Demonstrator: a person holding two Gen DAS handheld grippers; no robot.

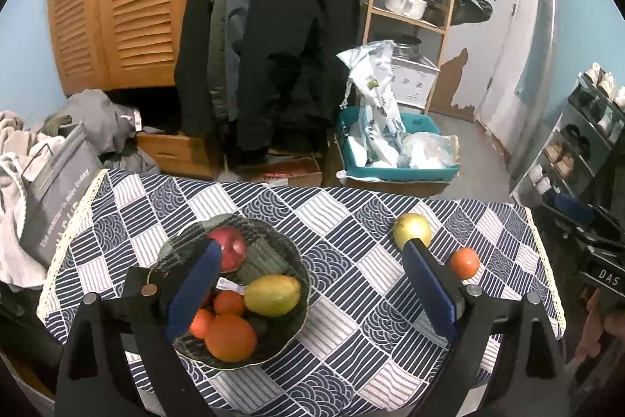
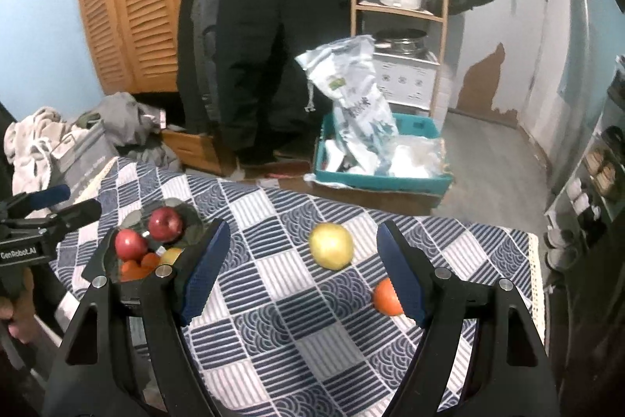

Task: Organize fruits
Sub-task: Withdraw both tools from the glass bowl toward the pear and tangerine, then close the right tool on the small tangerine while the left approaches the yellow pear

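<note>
Two fruits are not yet in the glass bowl [image 1: 269, 237]: the yellow apple [image 2: 331, 246] and the small orange [image 2: 386, 297].

Our right gripper [image 2: 302, 274] is the nearer one. Its jaws stand about half open and hold nothing. The yellow apple lies between the fingers, a little ahead at about one o'clock, and it is round, so no axis matters. The small orange sits at four o'clock, just beside the right finger [image 2: 400, 276].

Our left gripper [image 1: 312, 286] is wide open and empty, above the bowl side.
</note>
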